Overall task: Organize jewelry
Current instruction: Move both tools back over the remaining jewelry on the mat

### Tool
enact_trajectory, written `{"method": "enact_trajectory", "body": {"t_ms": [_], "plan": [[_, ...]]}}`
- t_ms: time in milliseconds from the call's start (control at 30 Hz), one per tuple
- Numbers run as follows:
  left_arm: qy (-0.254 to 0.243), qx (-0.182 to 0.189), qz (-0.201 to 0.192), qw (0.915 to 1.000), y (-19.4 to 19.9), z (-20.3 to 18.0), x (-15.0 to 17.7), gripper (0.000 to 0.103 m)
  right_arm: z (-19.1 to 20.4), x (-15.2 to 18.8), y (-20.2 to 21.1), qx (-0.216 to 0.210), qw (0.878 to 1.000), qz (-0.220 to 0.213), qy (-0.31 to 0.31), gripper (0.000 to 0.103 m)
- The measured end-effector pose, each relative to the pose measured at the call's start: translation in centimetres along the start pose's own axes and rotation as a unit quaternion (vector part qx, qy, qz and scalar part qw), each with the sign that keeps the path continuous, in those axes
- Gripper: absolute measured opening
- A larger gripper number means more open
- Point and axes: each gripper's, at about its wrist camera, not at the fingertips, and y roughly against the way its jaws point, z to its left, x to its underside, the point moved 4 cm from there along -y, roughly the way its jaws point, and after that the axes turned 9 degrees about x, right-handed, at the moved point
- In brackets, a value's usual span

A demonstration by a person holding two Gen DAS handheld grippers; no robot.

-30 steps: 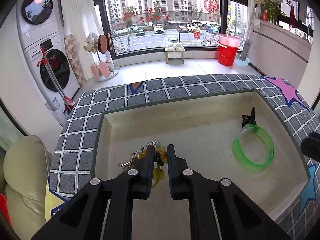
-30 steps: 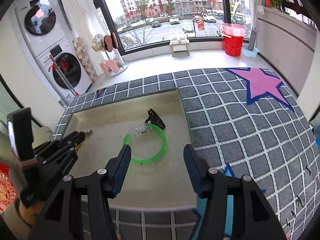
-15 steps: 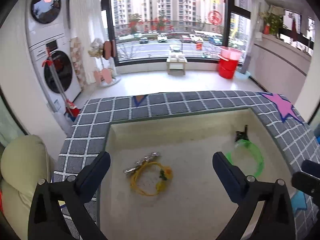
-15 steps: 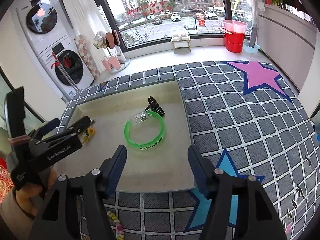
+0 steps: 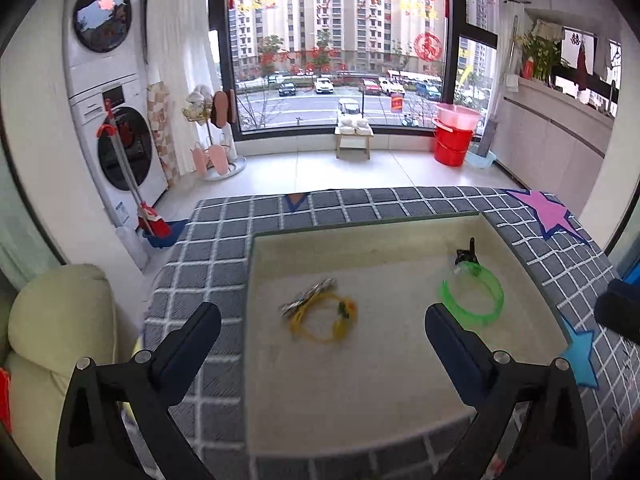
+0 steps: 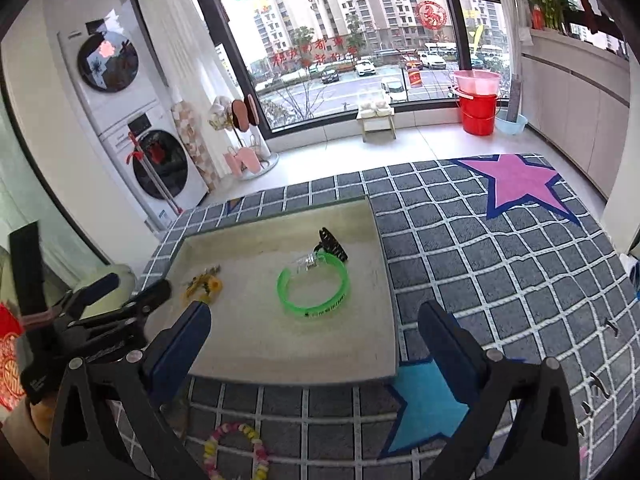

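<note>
A shallow beige tray (image 5: 360, 380) (image 6: 260, 344) lies on a grey checked rug. In it lie a yellow necklace with a silver clip (image 5: 322, 314) (image 6: 202, 282), a green bangle (image 5: 472, 298) (image 6: 312, 286), a clear clip (image 6: 306, 260) and a black hair claw (image 5: 466, 254) (image 6: 332, 242). My left gripper (image 5: 322, 330) (image 6: 130, 292) is open and empty, held back above the tray's near left part. My right gripper (image 6: 314, 336) is open and empty above the tray's near edge. A pink and yellow bead bracelet (image 6: 236, 450) lies on the rug below it.
The rug (image 6: 480, 240) has pink and blue stars. A cream seat (image 5: 56, 340) stands to the left. Washing machines (image 5: 120, 128), a slipper rack (image 5: 216, 140), a small stool (image 5: 354, 136) and red buckets (image 5: 454, 136) stand near the window.
My left gripper was shut on the yellow necklace, then opened, left it in the tray and pulled back and up. My right gripper also drew back from the tray.
</note>
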Motion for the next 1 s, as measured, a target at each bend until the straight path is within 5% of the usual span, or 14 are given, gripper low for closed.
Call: {"method": "enact_trajectory", "body": {"t_ms": [500,1000], "plan": [[0.044,-0.001,0.050,0.9978,5.9,2.2,8.4,0.103,-1.1,4.8,4.5,-0.008,0.999,0.039,-0.002,0.103],[0.038,0.006,0.075,0.9965,7.2,1.4,12.0,0.103,-1.8,12.9,6.8,0.007,0.995,0.103,0.019,0.103]]}}
